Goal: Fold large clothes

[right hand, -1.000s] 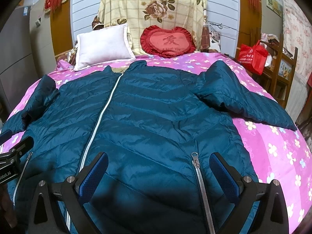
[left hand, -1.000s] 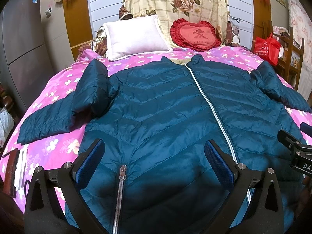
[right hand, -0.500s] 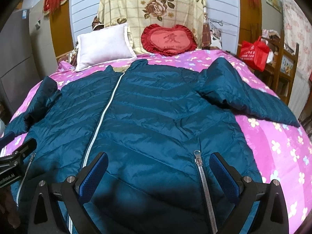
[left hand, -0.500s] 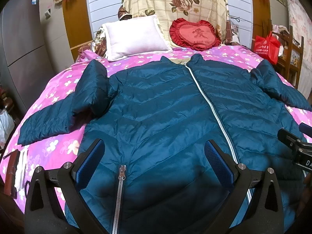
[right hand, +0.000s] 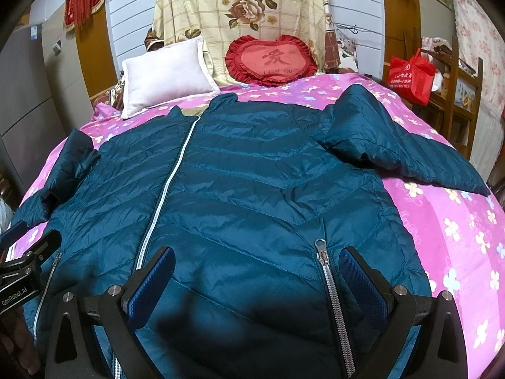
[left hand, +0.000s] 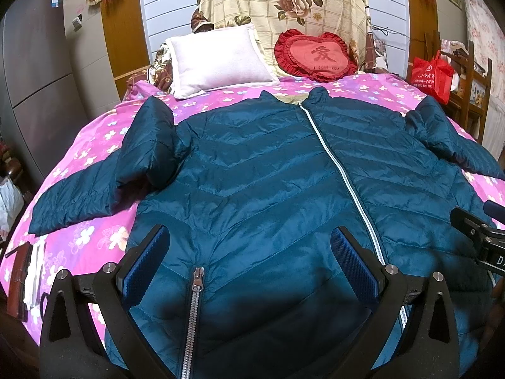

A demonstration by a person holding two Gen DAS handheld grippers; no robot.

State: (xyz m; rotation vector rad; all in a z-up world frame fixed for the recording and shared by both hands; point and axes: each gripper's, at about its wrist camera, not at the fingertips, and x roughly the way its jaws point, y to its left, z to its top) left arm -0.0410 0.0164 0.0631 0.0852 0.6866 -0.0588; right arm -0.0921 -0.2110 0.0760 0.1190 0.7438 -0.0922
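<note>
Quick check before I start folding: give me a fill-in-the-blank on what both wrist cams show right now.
1. The jacket lies on the bed with its front zipper fully ____.
2. The left gripper and right gripper are both ____.
3. The heart cushion is ____ in colour.

Missing: closed; open; red

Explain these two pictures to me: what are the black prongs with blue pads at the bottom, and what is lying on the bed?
Those prongs are handheld grippers, one in each of a person's hands, each carrying a wide-angle camera looking along its fingers. One picture comes from the left gripper, the other from the right gripper. Both are open and hold nothing. A teal quilted jacket lies zipped and spread flat on the pink flowered bedspread, sleeves out sideways. Behind it lean a white pillow and a red heart cushion.
</note>
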